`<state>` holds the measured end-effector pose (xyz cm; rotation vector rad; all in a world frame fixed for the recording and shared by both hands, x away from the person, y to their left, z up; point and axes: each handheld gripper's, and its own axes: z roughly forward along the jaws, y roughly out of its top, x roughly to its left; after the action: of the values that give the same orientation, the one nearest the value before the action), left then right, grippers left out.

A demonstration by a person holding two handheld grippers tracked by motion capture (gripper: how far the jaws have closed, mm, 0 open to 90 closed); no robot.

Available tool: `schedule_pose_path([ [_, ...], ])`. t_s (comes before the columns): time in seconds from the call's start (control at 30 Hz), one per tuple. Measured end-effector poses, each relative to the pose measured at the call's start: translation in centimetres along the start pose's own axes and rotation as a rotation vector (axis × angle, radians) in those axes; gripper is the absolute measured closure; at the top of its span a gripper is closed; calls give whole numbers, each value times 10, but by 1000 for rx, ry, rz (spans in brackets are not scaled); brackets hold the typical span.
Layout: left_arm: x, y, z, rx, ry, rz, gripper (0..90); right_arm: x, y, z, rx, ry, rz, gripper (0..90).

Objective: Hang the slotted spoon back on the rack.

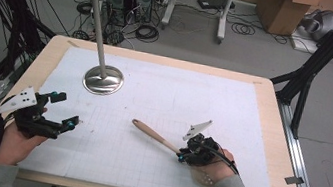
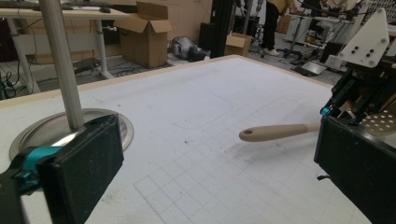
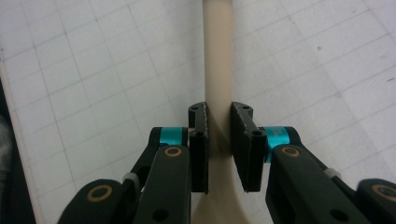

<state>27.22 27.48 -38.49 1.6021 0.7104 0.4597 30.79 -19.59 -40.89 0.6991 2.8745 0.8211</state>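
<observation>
Over on the right, the right claw [image 1: 184,154] is clamped on the beige slotted spoon [image 1: 154,135], both jaws pressed against the handle just above where it widens toward the head. In the right gripper view the handle [image 3: 218,70] runs straight up between the two black pads [image 3: 198,144], squeezed from both sides. From above, the spoon angles up and to the left across the white gridded mat [image 1: 163,98], its handle end pointing toward the middle of the counter [image 1: 271,125], while the perforated head sits under the person's right hand [image 1: 213,169]. The left gripper view catches the handle tip with its small hanging hole [image 2: 275,132], raised off the mat with a soft shadow beneath it, and a bit of the perforated head at the right edge.

On the other side, the left claw [image 1: 63,110] is spread wide with nothing between its jaws, resting low near the left edge of the mat, well apart from the spoon. Behind it stands a metal stand [image 1: 103,79], a round shiny base with an upright pole rising from it, toward the far left of the mat.
</observation>
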Motion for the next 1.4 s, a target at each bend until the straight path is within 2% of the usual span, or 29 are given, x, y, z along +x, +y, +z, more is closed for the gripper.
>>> schedule_pose_path([
  [0.4, -1, 0, -2, 3, 0, 0, 18, -7, 11, -19, -108, 9, 21, 779],
  [0.67, -2, -1, -1, 4, -3, 1, 18, -12, 24, -34, -205, 7, 39, 779],
  [1.03, -1, -1, -1, 5, -7, -4, 18, -18, 36, -41, -254, 13, 32, 779],
  [1.4, -2, -1, 1, 2, -17, -9, 18, -24, 50, -58, -318, 1, 25, 780],
])
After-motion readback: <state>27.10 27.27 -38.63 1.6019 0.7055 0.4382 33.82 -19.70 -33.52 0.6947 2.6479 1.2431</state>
